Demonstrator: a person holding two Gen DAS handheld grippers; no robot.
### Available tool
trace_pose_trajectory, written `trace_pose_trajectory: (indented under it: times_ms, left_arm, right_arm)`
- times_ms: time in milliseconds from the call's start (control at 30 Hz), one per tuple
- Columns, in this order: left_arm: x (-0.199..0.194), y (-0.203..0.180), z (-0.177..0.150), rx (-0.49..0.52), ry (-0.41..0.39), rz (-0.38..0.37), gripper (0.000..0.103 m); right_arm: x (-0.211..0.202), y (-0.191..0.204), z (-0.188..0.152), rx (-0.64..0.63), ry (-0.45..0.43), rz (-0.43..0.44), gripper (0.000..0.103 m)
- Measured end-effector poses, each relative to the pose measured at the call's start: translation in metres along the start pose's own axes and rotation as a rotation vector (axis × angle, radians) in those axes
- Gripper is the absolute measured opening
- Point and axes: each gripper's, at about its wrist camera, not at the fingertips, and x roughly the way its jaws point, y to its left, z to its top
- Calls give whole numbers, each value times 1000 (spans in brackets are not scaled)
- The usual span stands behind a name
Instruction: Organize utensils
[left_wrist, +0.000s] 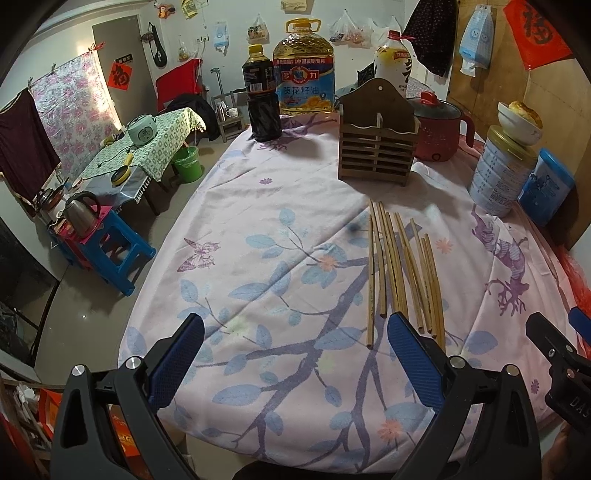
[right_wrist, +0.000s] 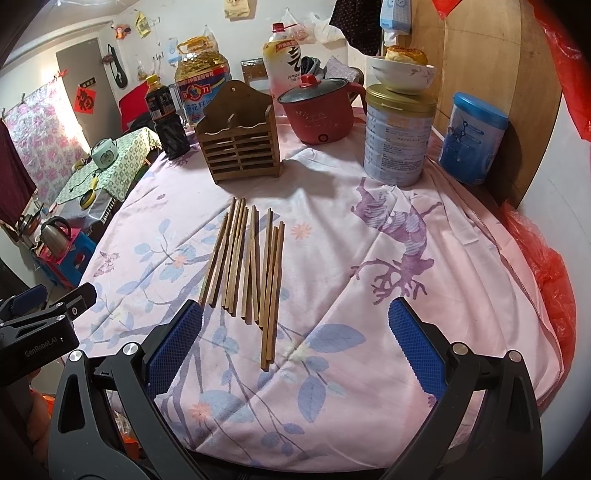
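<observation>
Several wooden chopsticks (left_wrist: 402, 273) lie side by side on the pink floral tablecloth (left_wrist: 258, 229); they also show in the right wrist view (right_wrist: 247, 266). A slatted wooden utensil holder (left_wrist: 376, 147) stands upright behind them, seen too in the right wrist view (right_wrist: 242, 147). My left gripper (left_wrist: 295, 332) is open and empty, low over the near edge, left of the chopsticks' near ends. My right gripper (right_wrist: 295, 325) is open and empty, with the chopsticks' near ends by its left finger. Each gripper shows at the other view's edge.
Behind the holder stand a dark sauce bottle (left_wrist: 260, 96), an oil jug (left_wrist: 304, 70), a red electric pot (left_wrist: 439, 125), a milk-powder tin (left_wrist: 498, 173) with a bowl on top, and a blue tin (left_wrist: 546, 188). The table edge drops to the floor at the left.
</observation>
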Motion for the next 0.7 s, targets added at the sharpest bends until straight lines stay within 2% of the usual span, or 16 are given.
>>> trace_pose_trajectory:
  times_ms: [700]
  left_arm:
    - [4, -4, 2, 18, 4, 0, 98]
  right_arm:
    - [2, 1, 0, 3, 5, -4, 97]
